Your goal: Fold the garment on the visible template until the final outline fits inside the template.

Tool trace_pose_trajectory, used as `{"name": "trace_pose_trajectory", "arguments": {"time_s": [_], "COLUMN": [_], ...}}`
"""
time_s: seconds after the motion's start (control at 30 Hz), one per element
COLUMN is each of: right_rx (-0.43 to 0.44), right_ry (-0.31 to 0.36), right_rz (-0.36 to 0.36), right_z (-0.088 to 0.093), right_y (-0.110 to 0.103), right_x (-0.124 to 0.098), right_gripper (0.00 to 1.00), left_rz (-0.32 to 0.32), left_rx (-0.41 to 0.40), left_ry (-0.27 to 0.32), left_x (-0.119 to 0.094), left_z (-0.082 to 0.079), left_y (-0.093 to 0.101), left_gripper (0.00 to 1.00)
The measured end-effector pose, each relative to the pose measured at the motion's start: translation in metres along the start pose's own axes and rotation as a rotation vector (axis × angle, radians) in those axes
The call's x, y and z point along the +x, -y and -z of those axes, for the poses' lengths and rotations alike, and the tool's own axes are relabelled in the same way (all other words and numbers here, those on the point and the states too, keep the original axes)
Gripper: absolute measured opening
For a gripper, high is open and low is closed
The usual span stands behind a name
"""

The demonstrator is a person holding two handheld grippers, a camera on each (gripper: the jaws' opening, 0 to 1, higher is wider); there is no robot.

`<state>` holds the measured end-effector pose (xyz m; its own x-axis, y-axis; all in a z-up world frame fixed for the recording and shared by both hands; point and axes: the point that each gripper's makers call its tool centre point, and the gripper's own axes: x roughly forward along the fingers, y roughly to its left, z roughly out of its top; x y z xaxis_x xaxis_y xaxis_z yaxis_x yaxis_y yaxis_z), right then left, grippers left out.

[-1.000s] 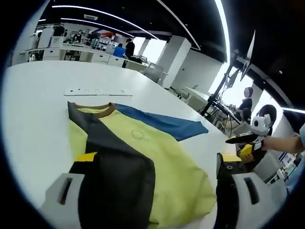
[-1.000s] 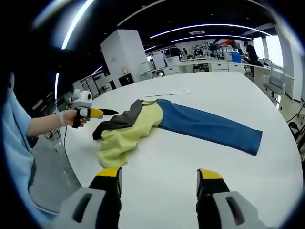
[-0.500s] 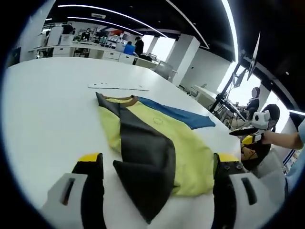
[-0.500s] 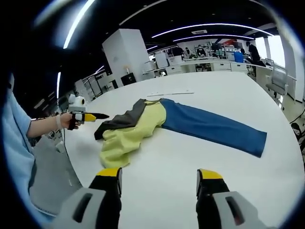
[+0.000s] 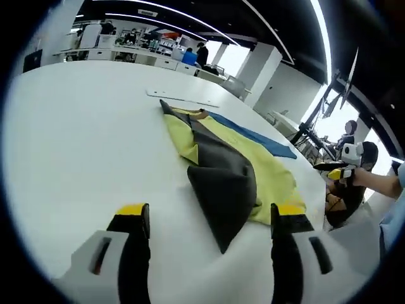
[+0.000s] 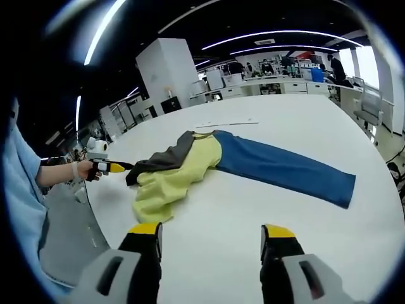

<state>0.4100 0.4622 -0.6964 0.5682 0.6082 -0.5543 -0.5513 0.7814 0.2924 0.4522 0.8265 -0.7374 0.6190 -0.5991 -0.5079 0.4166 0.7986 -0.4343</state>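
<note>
My left hand-held gripper (image 5: 205,221) hangs with jaws apart and empty, just off the garment's (image 5: 224,158) dark sleeve tip. The garment lies flat on the white worktop (image 5: 76,139), blue sleeve stretched out. My right hand-held gripper (image 6: 212,237) is spread too, holding nothing, near its yellow hem.

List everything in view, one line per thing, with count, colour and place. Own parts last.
Garment: one, yellow body, blue sleeve spread out, dark grey sleeve folded over; on the table.
Table: one, white, round-edged, under the garment.
Thin strip: one, white, on the table beyond the collar.
Desks: several, white, far background.
Left gripper: one, yellow-tipped, open, near the grey sleeve tip.
Right gripper: one, yellow-tipped, open, above bare table.
</note>
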Motion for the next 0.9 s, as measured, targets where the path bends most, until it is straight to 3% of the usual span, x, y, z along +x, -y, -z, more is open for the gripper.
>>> {"name": "trace_pose_trajectory", "arguments": {"time_s": [0.37,0.53,0.7,0.9], "right_rx": [-0.003,0.001,0.008,0.008], "right_ry": [-0.002,0.0,-0.001,-0.007], "right_rz": [-0.006,-0.001,0.004,0.004], "right_z": [-0.001,-0.001,0.002,0.003], "right_y": [-0.002,-0.001,0.001,0.0], "right_x": [0.002,0.0,-0.001,-0.001], "right_gripper": [0.62,0.62,0.61,0.61], "left_rz": [0.026,0.018,0.048,0.077], "left_rx": [-0.07,-0.118,-0.159,-0.191], "left_ry": [0.013,-0.003,-0.017,-0.013], "left_x": [0.002,0.005,0.008,0.008], "left_z": [0.0,0.008,0.015,0.013], "left_y": [0.004,-0.001,0.005,0.013], "left_gripper": [0.46,0.37,0.26,0.04]}}
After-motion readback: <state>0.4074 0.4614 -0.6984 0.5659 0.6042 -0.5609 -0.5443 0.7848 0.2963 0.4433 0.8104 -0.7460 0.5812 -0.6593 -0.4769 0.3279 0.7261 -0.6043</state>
